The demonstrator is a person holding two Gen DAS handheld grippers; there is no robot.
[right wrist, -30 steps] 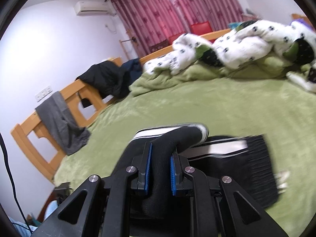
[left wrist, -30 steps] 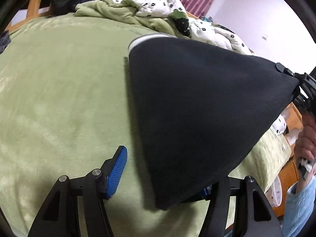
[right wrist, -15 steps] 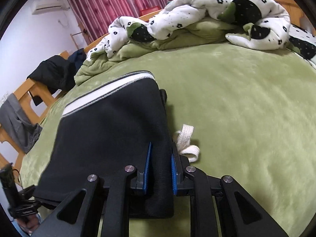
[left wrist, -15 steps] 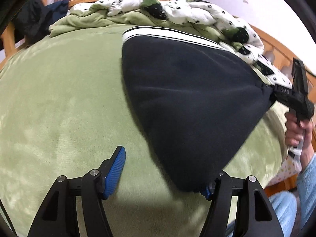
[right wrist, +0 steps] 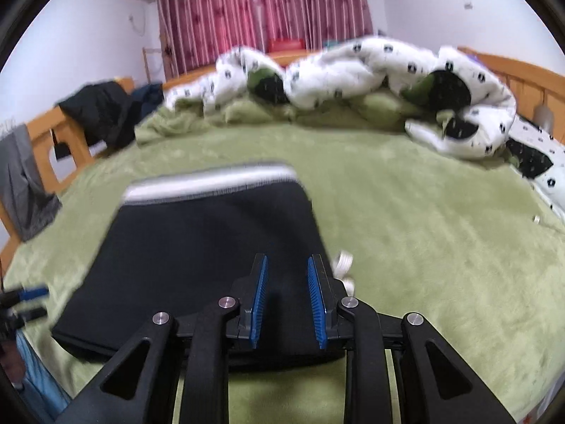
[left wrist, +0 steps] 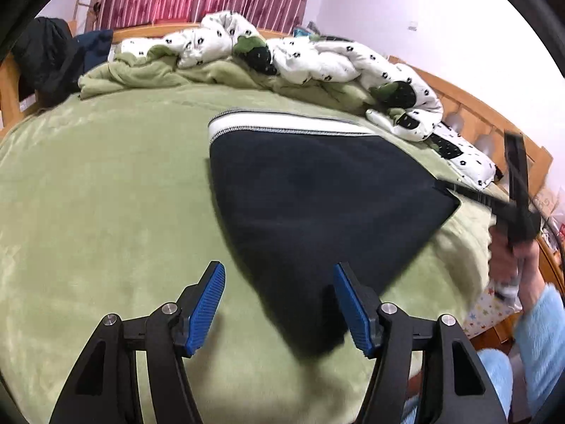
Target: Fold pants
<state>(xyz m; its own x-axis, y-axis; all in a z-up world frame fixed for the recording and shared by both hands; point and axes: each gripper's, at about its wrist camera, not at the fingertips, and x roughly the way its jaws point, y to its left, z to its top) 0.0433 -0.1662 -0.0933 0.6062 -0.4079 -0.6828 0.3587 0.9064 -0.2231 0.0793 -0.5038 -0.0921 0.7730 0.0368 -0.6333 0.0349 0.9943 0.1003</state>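
The black pants lie folded and flat on the green blanket, their white-and-grey waistband at the far end. My left gripper is closing but still wide; the near corner of the pants lies between its jaws beside the right pad, unpinched. In the right wrist view the pants lie under my right gripper, whose jaws are opening, the pads off the cloth. A white drawstring pokes out beside it. The right gripper also shows in a hand at the pants' right corner.
A rumpled white quilt with black spots and bunched green bedding fill the far end of the bed. A wooden bed frame runs along the right. Dark clothes and a grey garment hang on the frame at the left.
The pants, held up a second ago, have come down flat on the bed. The right gripper's pads have parted from the cloth. The left gripper's right pad is now uncovered.
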